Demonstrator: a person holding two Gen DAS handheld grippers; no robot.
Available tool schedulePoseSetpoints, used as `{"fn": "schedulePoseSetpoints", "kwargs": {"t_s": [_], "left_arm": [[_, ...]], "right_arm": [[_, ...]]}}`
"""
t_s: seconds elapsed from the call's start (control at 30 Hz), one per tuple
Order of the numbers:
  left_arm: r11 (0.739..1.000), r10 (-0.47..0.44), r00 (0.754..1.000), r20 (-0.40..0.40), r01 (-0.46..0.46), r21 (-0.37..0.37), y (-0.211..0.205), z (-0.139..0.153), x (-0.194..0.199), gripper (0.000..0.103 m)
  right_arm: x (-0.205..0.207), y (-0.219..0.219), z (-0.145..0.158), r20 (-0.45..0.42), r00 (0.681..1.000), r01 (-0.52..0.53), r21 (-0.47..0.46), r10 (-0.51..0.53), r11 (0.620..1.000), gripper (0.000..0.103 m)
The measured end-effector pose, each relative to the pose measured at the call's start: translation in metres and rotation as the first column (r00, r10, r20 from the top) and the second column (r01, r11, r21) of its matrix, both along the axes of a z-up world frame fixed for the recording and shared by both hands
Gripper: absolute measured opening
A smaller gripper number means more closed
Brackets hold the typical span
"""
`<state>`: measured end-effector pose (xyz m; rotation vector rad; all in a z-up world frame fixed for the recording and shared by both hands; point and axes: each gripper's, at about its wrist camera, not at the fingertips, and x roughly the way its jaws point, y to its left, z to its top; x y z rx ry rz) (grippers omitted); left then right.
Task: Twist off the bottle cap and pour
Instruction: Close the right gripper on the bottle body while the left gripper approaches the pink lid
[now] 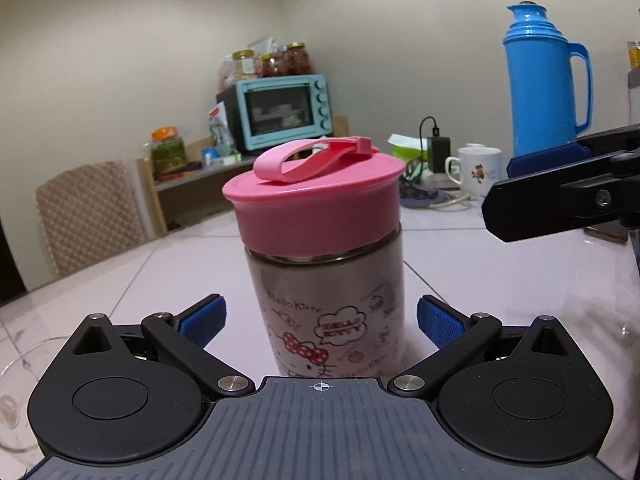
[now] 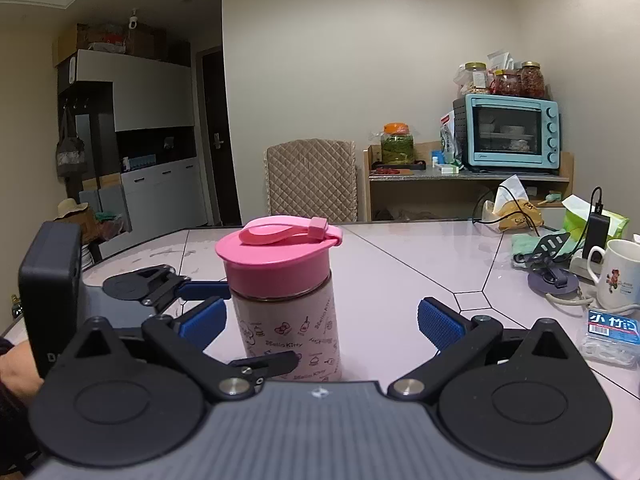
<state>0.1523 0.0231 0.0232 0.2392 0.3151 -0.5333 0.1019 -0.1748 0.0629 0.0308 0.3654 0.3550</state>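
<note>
A Hello Kitty bottle (image 1: 328,312) with a pink screw cap (image 1: 316,196) and a pink strap stands upright on the white table. My left gripper (image 1: 320,320) is open, its blue pads on either side of the bottle body and apart from it. In the right wrist view the bottle (image 2: 288,328) and its cap (image 2: 276,260) stand between the wide-open fingers of my right gripper (image 2: 320,320), nearer the left pad. The left gripper (image 2: 168,284) shows there at the left, by the bottle. The right gripper shows in the left wrist view (image 1: 560,188) at the right, away from the cap.
A blue thermos (image 1: 544,80) and a white mug (image 1: 480,170) stand at the back right. A glass bowl rim (image 1: 16,392) sits at the left near my left gripper. A tissue pack, charger cables (image 2: 592,224) and a small plastic box (image 2: 610,338) lie to the right.
</note>
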Motion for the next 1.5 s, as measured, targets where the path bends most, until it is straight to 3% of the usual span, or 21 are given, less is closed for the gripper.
{"fn": "schedulePoseSetpoints", "kwargs": {"t_s": [0.73,0.8,0.87,1.5], "left_arm": [[0.981,-0.172,0.985,-0.032,0.168,-0.097,0.006,-0.006,0.036,0.101],[0.979,-0.184,0.982,-0.041,0.18,-0.095,0.005,-0.005,0.039,0.092],[0.976,-0.199,0.979,-0.048,0.194,-0.093,0.005,-0.005,0.041,0.091],[0.973,-0.216,0.975,-0.046,0.211,-0.093,0.008,-0.01,0.044,0.09]], "right_arm": [[0.009,0.008,-0.001,0.007,1.0,-0.013,-0.018,0.013,1.0,0.103],[0.01,0.008,0.0,0.008,1.0,-0.012,-0.019,0.013,1.0,0.103],[0.011,0.009,0.0,0.008,1.0,-0.011,-0.021,0.011,1.0,0.103],[0.044,0.039,-0.005,0.002,1.0,0.006,-0.018,-0.006,1.0,0.103]]}}
